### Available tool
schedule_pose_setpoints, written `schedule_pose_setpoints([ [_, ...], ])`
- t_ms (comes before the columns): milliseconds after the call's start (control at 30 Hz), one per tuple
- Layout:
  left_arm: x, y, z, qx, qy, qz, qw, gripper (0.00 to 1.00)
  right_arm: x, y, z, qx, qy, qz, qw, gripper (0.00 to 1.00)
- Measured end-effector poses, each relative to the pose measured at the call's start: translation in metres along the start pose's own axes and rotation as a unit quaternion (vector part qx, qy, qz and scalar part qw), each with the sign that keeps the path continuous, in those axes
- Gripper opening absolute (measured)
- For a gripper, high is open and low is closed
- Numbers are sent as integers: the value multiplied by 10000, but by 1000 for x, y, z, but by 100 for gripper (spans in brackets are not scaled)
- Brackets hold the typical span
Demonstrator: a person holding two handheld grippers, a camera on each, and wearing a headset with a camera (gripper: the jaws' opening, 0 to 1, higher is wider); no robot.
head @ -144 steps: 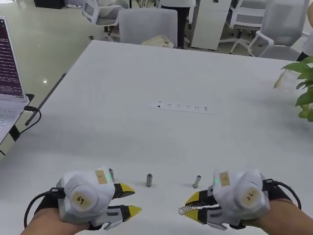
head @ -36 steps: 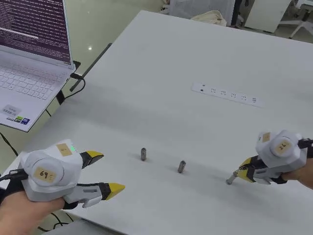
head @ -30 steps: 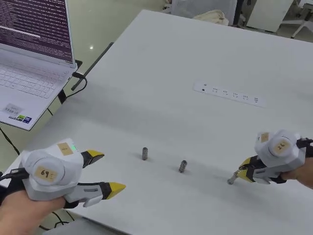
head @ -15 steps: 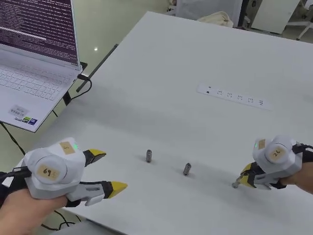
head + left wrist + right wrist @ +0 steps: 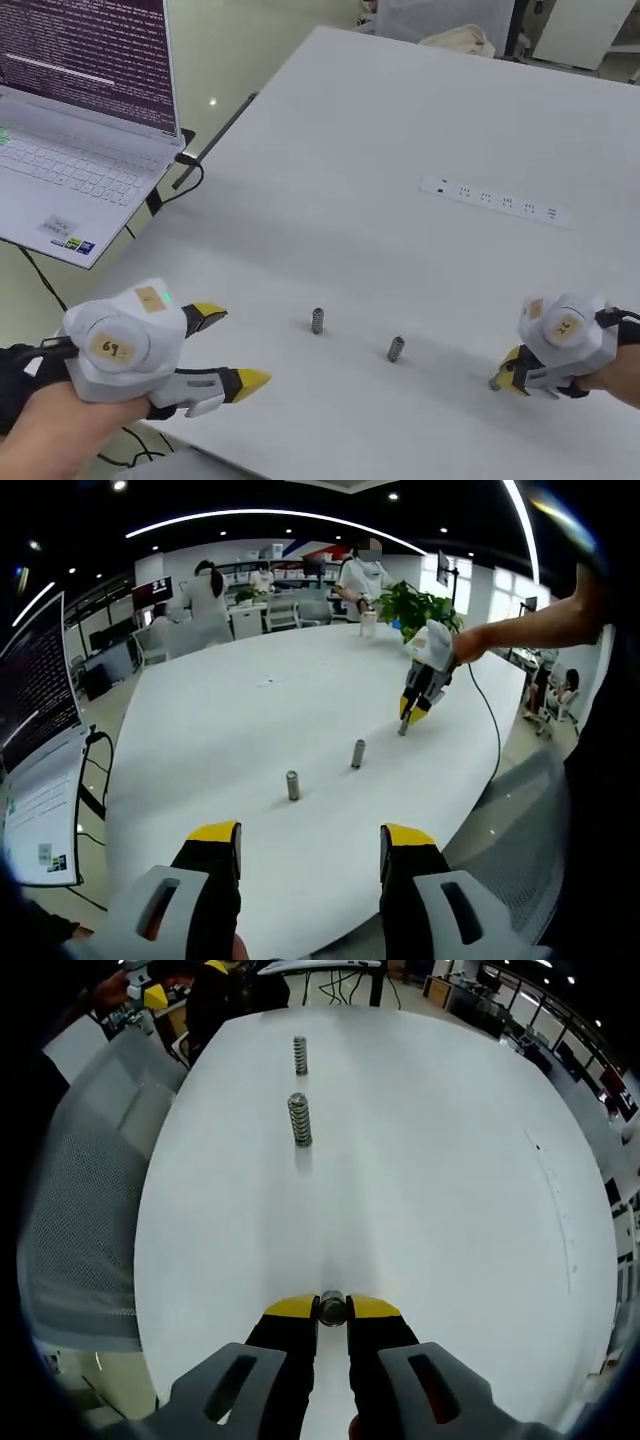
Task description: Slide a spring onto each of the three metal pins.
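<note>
The right tongs point(image 5: 332, 1312) point(image 5: 503, 376) are almost closed. Their 2 yellow tips squeeze a small round grey metal piece point(image 5: 332, 1308) point(image 5: 494, 383). It is seen from its end, so I cannot tell if it is a spring or a pin. In the head view the tips point down and the piece touches the big white table point(image 5: 400, 120) near the front edge.

The left tongs point(image 5: 310, 836) point(image 5: 232, 345) are wide open. Nothing is between their 2 yellow tips. They are held at the front left of the table, well apart from the right tongs.

Between the 2 tongs stand 2 springs. The first grey metal coil spring point(image 5: 396, 348) point(image 5: 358, 753) point(image 5: 300, 1118) is closer to the right tongs. The second grey metal coil spring point(image 5: 317, 320) point(image 5: 292, 785) point(image 5: 299, 1055) is closer to the left tongs. Both stand up straight on the table, near each other but not touching.

Farther back on the table lies a long white power strip point(image 5: 497, 201). An open silver laptop with a purple screen point(image 5: 80, 100) sits beside the table's left edge. In the left gripper view a leafy green plant point(image 5: 410, 605) stands at the far end of the table. In the right gripper view a grey mesh chair point(image 5: 90, 1210) is just beside the table.
</note>
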State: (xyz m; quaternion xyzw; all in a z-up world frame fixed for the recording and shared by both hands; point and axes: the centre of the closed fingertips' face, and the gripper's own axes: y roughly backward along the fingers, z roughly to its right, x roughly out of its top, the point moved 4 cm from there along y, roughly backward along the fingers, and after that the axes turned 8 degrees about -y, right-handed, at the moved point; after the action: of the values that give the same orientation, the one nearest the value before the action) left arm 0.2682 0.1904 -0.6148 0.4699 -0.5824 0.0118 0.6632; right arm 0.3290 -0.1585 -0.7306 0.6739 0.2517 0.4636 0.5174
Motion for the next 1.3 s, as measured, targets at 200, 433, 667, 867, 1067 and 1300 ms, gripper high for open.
schedule_pose_setpoints([
  [200,-2,3,-1,60,30,-13,10000,51,-3,-4,1,-7,31,-52,10000,9],
  [433,-1,5,0,100,43,4,9999,51,-4,-3,2,-68,-42,-42,10000,11],
  [667,0,5,-1,116,59,62,9999,51,-6,6,3,-262,-177,86,9995,19],
  [867,-1,3,0,82,69,94,9999,51,-14,16,5,-564,-530,322,9965,24],
  [1067,-2,1,0,37,87,137,9999,51,-23,26,-2,-703,-1071,642,9897,26],
  [1300,-3,0,1,-20,89,174,9998,51,-21,34,-16,-849,-1540,1097,9783,28],
])
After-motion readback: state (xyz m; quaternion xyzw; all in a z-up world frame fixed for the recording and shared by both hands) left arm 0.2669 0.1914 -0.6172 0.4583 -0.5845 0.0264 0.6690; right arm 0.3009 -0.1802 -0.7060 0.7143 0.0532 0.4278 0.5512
